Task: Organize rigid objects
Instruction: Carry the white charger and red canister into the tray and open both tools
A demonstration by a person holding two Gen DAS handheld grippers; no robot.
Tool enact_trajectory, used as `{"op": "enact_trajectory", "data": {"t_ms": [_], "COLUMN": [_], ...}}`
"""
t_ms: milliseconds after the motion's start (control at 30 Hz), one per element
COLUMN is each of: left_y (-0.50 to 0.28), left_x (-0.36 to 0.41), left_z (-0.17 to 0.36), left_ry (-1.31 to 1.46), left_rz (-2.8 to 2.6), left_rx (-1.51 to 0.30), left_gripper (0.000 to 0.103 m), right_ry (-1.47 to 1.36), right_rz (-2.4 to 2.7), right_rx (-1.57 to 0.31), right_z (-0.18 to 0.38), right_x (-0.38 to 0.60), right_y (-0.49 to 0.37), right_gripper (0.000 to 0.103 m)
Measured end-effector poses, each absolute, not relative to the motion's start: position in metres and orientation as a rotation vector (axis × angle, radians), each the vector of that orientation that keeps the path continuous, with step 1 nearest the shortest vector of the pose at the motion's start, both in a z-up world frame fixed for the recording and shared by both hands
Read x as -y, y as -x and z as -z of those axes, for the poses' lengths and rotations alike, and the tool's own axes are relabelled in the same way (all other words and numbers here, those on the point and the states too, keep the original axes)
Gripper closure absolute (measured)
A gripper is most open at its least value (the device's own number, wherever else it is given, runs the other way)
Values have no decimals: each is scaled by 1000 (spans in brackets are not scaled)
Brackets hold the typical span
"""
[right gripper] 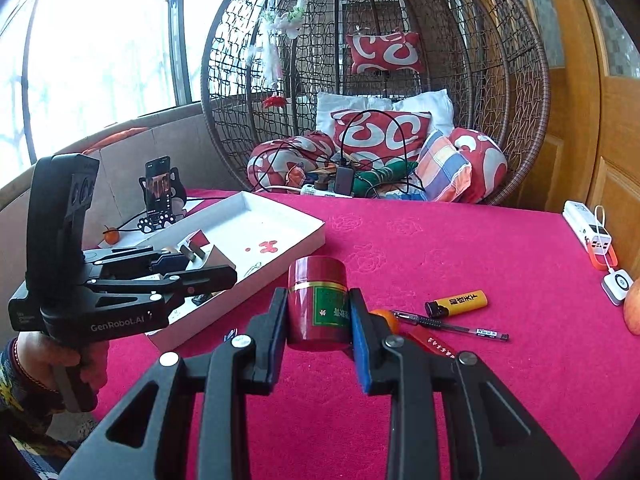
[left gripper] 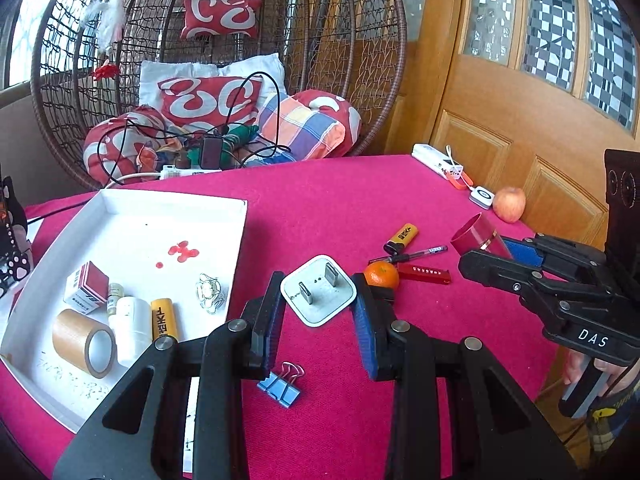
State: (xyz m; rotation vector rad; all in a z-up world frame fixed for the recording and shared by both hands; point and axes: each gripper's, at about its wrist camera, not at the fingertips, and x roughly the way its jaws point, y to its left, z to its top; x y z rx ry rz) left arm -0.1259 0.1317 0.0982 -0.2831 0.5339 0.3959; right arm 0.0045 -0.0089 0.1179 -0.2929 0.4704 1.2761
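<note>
My left gripper (left gripper: pixel 318 296) is shut on a white plug charger (left gripper: pixel 318 296), prongs facing the camera, held above the red tablecloth just right of the white tray (left gripper: pixel 180 220). My right gripper (right gripper: pixel 318 312) is shut on a red round tin (right gripper: pixel 318 304) with a green label, held above the cloth. In the left wrist view the right gripper (left gripper: pixel 486 254) and tin (left gripper: pixel 476 236) show at the right. In the right wrist view the left gripper (right gripper: pixel 200 260) hovers at the tray's (right gripper: pixel 280 220) near edge.
The tray holds a tape roll (left gripper: pixel 86 342), a white bottle (left gripper: pixel 130 328), a yellow lighter (left gripper: pixel 164 318), a small box (left gripper: pixel 86 286) and a metal ornament (left gripper: pixel 208 292). On the cloth lie a blue binder clip (left gripper: pixel 280 388), a tangerine (left gripper: pixel 382 274), a pen (left gripper: pixel 412 256), a yellow lighter (left gripper: pixel 402 238), a red stick (left gripper: pixel 424 274) and an apple (left gripper: pixel 509 204).
</note>
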Motion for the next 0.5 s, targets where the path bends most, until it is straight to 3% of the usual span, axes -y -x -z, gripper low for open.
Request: {"op": "enact_trajectory", "data": {"t_ms": [500], "left_y": [143], "left_x": [-144], "left_z": [-103], "left_ry": [307], "left_rz": [-422], "left_rx": [-495], "left_gripper": [71], "right_ry": [278], "right_rz": [-1303], "right_rx": [-480], "right_z": [-123], "right_x": [-7], "right_y": [9], "right_gripper": [75]}}
